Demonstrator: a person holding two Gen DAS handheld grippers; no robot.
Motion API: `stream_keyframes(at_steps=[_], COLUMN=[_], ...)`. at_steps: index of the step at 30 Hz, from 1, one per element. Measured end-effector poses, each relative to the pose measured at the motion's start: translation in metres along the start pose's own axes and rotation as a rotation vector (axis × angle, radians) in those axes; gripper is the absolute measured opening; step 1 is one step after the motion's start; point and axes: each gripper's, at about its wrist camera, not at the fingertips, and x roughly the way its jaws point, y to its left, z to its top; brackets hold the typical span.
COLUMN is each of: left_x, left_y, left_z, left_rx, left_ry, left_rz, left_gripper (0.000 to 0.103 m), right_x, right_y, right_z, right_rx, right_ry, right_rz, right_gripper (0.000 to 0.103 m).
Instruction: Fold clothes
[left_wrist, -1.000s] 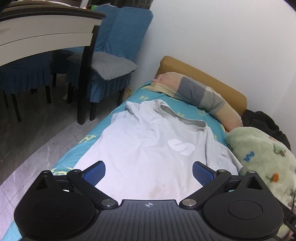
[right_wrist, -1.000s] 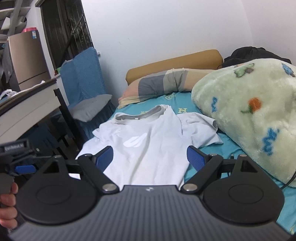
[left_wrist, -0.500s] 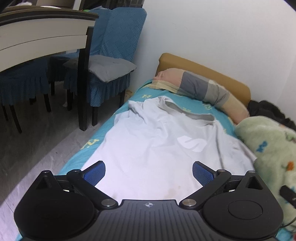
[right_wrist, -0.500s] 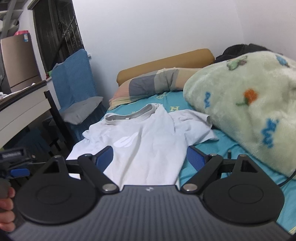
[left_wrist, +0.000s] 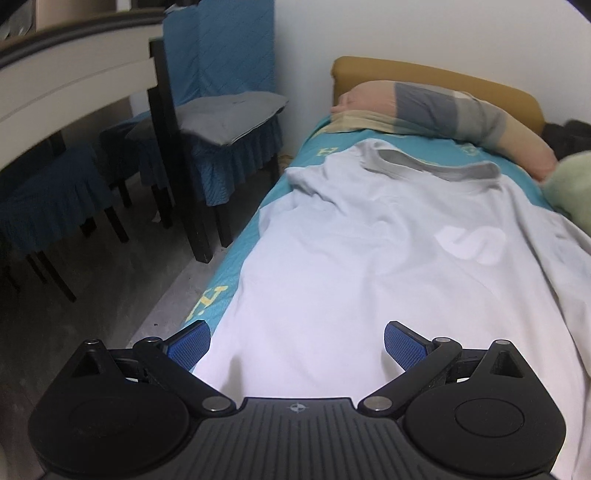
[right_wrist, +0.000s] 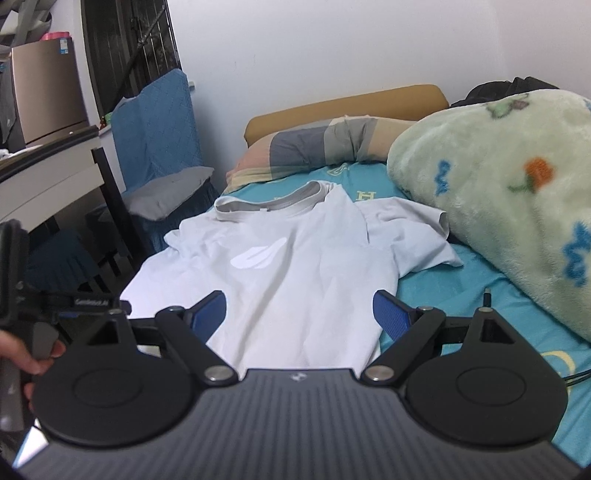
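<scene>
The white T-shirt (left_wrist: 369, 258) lay spread face-up on the bed (right_wrist: 480, 280), its grey collar (left_wrist: 432, 168) toward the striped pillow (left_wrist: 443, 107) and its hem toward the two cameras. No fold showed in it: the body was laid out at full length, the sleeve (right_wrist: 410, 232) on the blanket side stuck out flat to the side, and the opposite shoulder was rumpled into a few soft ridges near the bed's edge. The left gripper (left_wrist: 297, 345) hovered just over the hem on the chair side, its blue fingers (left_wrist: 188, 345) spread wide with nothing between them; the right gripper (right_wrist: 299, 314) hung over the hem on the other side, fingers (right_wrist: 391, 314) equally wide apart and empty. A hand (right_wrist: 22, 354) could be seen at the left margin of the right wrist view, gripping the other tool's handle. Judged from this, all the folding of this shirt remained: sleeves turned in, sides brought over, then the length halved. The fluffy green blanket (right_wrist: 498, 206) crowded the right sleeve and left little room there.
</scene>
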Motion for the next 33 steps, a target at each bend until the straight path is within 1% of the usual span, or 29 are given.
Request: stream_keyframes(at_steps=[4,6,11,15,19,25,29,31,33], left_x=[0.021,0.031,0.055,0.074,0.092,0.114,0.128,0.136,0.147], left_y=[0.007,0.008,0.023,0.035,0.053,0.079,0.095,0.097,0.097], left_z=[0.006,0.009,0.02,0.029,0.036,0.042,0.052,0.057,0.061], left_rx=[-0.041,-0.045,-0.101,-0.146,-0.244,-0.399,-0.53,-0.575,-0.601], left_ry=[-0.006,-0.014,-0.031,-0.044,-0.029,-0.013,-0.012,-0.023,-0.008], left_rz=[-0.015,-0.009,0.013,0.031,0.034,0.0,-0.036,-0.062,-0.093], left_gripper=[0.101,0.102,0.102,0.102,0.102,0.102,0.101,0.101,0.101], right_x=[0.013,0.02,0.038,0.047,0.055,0.065,0.071,0.073,0.075], right_y=[0.001,0.002,0.003,-0.003,-0.01,-0.016,-0.012,-0.01,-0.009], right_z=[-0.003,-0.006,-0.015,-0.018,-0.021,-0.031,-0.035,-0.036,-0.037], right_rx=[0.0,-0.003,-0.015,0.007,0.029,0.048,0.05,0.042,0.029], right_ry=[0.011,0.022,0.06,0.079,0.096,0.138,0.154,0.152,0.148], right_rz=[0.024,0.032,0.036,0.024,0.005,-0.005,-0.005,-0.007,-0.01], right_gripper=[0.088,0.088,0.088,0.088,0.088,0.088,0.089,0.09,0.09])
